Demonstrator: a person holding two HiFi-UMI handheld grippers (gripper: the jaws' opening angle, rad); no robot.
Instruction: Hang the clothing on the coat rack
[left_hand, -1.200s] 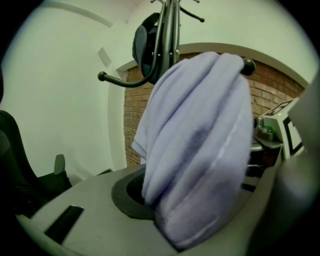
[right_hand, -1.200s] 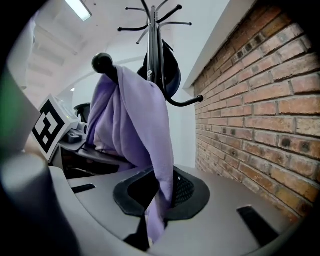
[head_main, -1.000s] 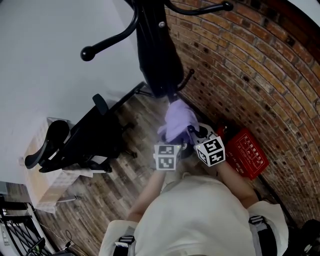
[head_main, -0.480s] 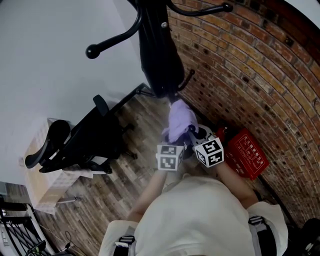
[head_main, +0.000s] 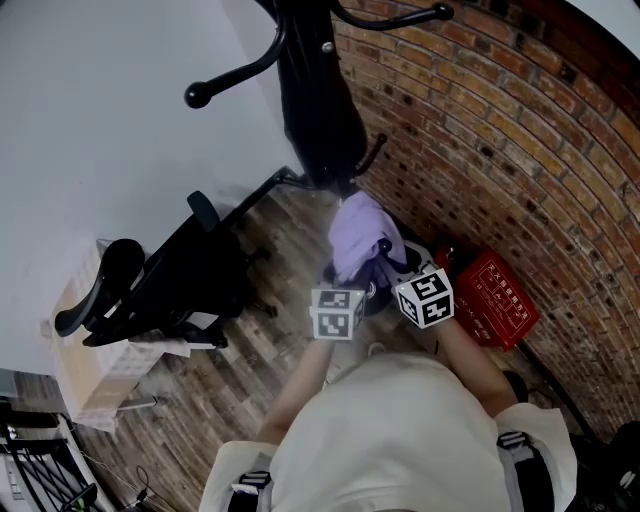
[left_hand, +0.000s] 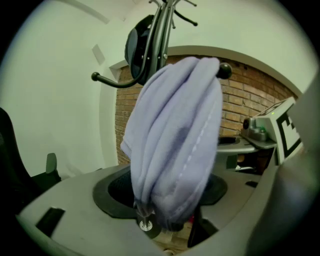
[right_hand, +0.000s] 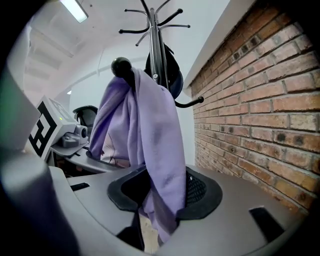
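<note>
A lavender garment (head_main: 358, 232) hangs draped over a ball-tipped hook (right_hand: 121, 65) low on the black coat rack (head_main: 315, 100). My left gripper (head_main: 352, 288) is just below it. Its jaws are opening, and the bunched cloth (left_hand: 175, 135) still runs down between them. My right gripper (head_main: 388, 268) sits beside it on the brick-wall side. Its jaws are opening too, with a fold of the cloth (right_hand: 150, 135) hanging loosely through the gap. In the left gripper view the hook's ball (left_hand: 223, 70) pokes out behind the garment.
A dark item (head_main: 322, 130) hangs on the rack's pole. The brick wall (head_main: 500, 130) runs close on the right, with a red box (head_main: 495, 305) at its foot. A black office chair (head_main: 150, 290) and a cardboard box (head_main: 85, 370) stand to the left on the wooden floor.
The garment has gone slightly up and now sits bunched on the hook. Both grippers have shifted a little towards the wall.
</note>
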